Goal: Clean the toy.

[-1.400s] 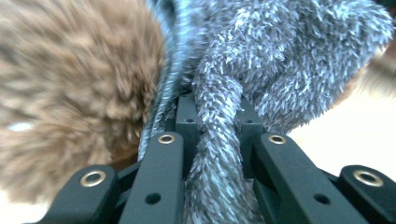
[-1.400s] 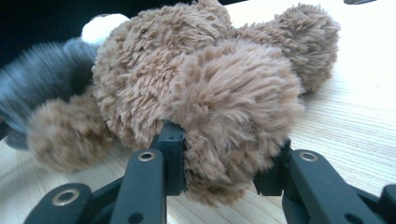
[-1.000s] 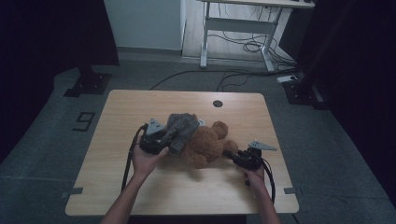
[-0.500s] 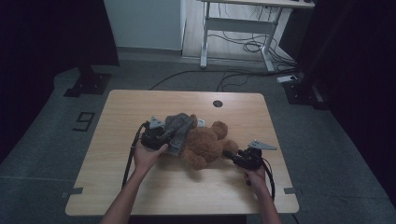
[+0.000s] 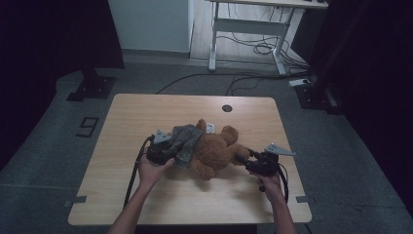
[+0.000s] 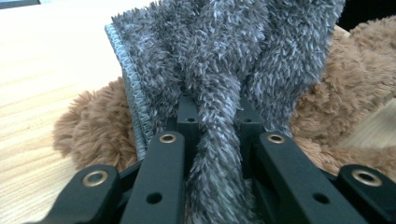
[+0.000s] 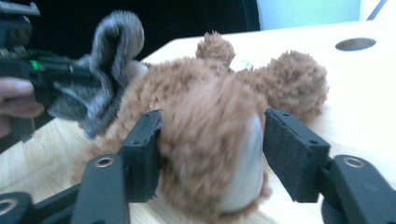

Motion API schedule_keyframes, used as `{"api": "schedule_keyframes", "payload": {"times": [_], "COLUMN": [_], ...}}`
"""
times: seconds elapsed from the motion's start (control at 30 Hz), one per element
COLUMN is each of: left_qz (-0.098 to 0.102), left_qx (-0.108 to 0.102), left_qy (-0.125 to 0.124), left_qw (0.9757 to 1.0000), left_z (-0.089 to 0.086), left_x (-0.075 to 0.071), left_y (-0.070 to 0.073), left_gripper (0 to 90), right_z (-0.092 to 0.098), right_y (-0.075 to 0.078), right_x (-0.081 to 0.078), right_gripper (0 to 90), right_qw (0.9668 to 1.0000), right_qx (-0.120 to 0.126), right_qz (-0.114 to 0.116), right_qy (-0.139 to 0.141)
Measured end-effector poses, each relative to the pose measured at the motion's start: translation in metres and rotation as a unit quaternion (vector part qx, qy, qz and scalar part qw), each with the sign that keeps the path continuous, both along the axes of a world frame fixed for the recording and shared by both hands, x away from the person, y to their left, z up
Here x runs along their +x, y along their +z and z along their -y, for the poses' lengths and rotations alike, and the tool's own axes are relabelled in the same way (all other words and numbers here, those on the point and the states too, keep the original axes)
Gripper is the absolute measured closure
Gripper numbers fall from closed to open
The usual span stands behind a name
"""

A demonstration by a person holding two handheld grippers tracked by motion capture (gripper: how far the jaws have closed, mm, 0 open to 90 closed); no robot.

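High view frames a light wooden table (image 5: 146, 117) on which a brown teddy bear (image 5: 214, 151) lies on its side near the middle, a grey fleece cloth (image 5: 185, 141) draped over its left end. At the left, the left claw (image 5: 163, 151) is seen clamped on a bunched fold of that cloth; in the left gripper view the pile (image 6: 219, 116) is pinched tight between the narrow jaws, with brown fur just behind. The cloth is judged light, limp and easily creased, so a grip on a gathered fold or on the stitched hem (image 6: 133, 93) is likely to hold best, while a single loose layer may slide out. The bear is judged soft, light and springy; a limb or paw gives the surest purchase, since the round body would squash and slip. At the right, the right claw (image 5: 251, 163) is seen at the bear's foot (image 7: 210, 144), its jaws parted around the foot with a clear gap at one pad, so nothing is gripped. Against the earlier frames, those jaws have just been opening with the foot between them, the bear is turned slightly more toward the right edge, and the cloth is drawn lower over its back.
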State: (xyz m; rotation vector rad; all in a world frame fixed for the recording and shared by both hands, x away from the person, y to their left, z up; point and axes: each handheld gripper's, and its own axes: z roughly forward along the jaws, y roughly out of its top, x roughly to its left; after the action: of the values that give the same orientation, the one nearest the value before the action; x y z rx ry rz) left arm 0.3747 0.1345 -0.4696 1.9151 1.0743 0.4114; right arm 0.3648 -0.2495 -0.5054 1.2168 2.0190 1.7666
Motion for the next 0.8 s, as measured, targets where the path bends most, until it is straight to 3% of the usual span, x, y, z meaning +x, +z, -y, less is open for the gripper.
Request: {"api": "schedule_keyframes", "payload": {"times": [0.07,0.17,0.27,0.33,0.4,0.43,0.5,0.53,0.67,0.7,0.8], "left_qz": [-0.007,-0.009,-0.009,-0.011,-0.01,-0.01,-0.011,-0.011,-0.011,-0.012,-0.011], "left_qx": [-0.005,0.006,-0.001,-0.021,-0.023,-0.027,-0.028,-0.029,-0.031,-0.035,-0.037], "left_qy": [-0.006,-0.016,-0.018,-0.019,-0.02,-0.024,-0.026,-0.026,-0.029,-0.029,-0.029], "left_qw": [0.9999,0.9998,0.9998,0.9995,0.9995,0.9993,0.9992,0.9992,0.999,0.9989,0.9988], "left_z": [-0.002,-0.002,-0.004,-0.008,-0.009,-0.01,-0.011,-0.012,-0.012,-0.013,-0.014], "left_x": [-0.004,-0.009,-0.012,-0.016,-0.017,-0.019,-0.02,-0.021,-0.023,-0.024,-0.026], "left_y": [0.0,0.001,-0.002,-0.006,-0.007,-0.008,-0.008,-0.008,-0.009,-0.01,-0.011], "left_gripper": [77.7,77.7,77.8,77.7,77.6,77.6,77.6,77.6,77.5,77.5,77.5], "right_z": [0.001,0.0,-0.003,-0.011,-0.015,-0.023,-0.027,-0.038,-0.05,-0.057,-0.062], "right_y": [0.01,0.018,0.024,0.034,0.041,0.052,0.056,0.061,0.056,0.046,0.034], "right_x": [-0.002,-0.002,0.001,0.009,0.013,0.018,0.02,0.028,0.035,0.038,0.04], "right_gripper": [36.0,32.5,31.5,29.1,28.9,28.3,27.8,26.7,25.8,24.7,23.4], "right_qw": [0.9999,0.9999,0.9999,0.9998,0.9997,0.9996,0.9996,0.9992,0.9982,0.997,0.9957], "right_qx": [0.012,0.006,0.005,-0.016,-0.022,-0.027,-0.029,-0.04,-0.052,-0.062,-0.07], "right_qz": [0.003,0.005,0.002,0.0,0.001,0.005,0.005,-0.002,-0.021,-0.039,-0.053], "right_qy": [-0.008,-0.013,-0.009,-0.01,-0.009,-0.003,0.001,0.009,0.02,0.028,0.029]}}
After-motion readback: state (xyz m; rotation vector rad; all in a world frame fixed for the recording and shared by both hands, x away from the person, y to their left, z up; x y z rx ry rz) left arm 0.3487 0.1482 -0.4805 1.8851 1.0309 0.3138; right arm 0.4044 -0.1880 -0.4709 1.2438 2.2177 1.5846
